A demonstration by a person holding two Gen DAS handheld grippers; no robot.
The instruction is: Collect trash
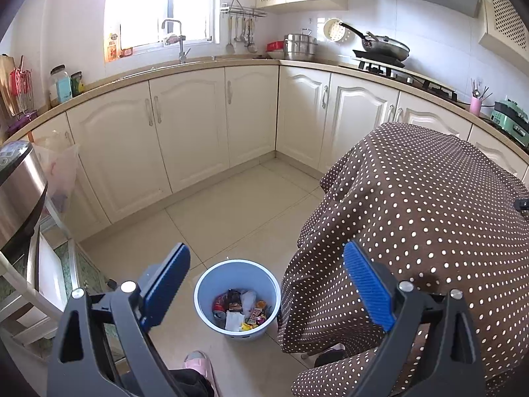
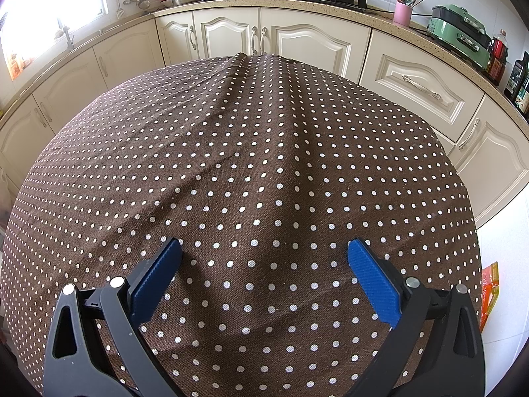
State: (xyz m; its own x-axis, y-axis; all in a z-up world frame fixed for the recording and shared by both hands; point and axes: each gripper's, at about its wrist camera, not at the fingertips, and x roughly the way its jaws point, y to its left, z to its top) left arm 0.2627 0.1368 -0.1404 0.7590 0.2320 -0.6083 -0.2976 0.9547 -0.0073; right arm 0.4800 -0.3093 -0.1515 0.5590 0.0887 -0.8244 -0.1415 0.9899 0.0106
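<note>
Both grippers hang with jaws spread wide and nothing between them. Left gripper [image 1: 266, 284] is held high above the floor, and straight ahead and below its gap sits the bin [image 1: 211, 284], a pale blue tub standing upright on the tiles. Inside lies the trash [image 1: 241, 307]: a red can, crumpled white paper and bright snack wrappers, heaped loosely at the bottom. To that gripper's right, touching or nearly touching the bin's side, the tablecloth [image 1: 413, 231] hangs in brown dotted folds down toward the floor; the bin seems parked at the table's edge so that scraps need only a short carry before being dropped in. A pink slipper [image 1: 196, 362] shows below the left gripper, close to the bin. Right gripper [image 2: 264, 264] hovers low over the tabletop, its blue pads apart and clear of the cloth as far as can be told, though how close they ride above it is hard to judge. Ahead of it the dotted cloth runs bare to the far edge, with only creases and no litter in sight. Beyond, cabinets [image 2: 297, 39] line the wall. Judging by the loaded bin and the bare cloth, the collecting looks finished or nearly so, and both wide-open grips suit hands that carry nothing at present.
</note>
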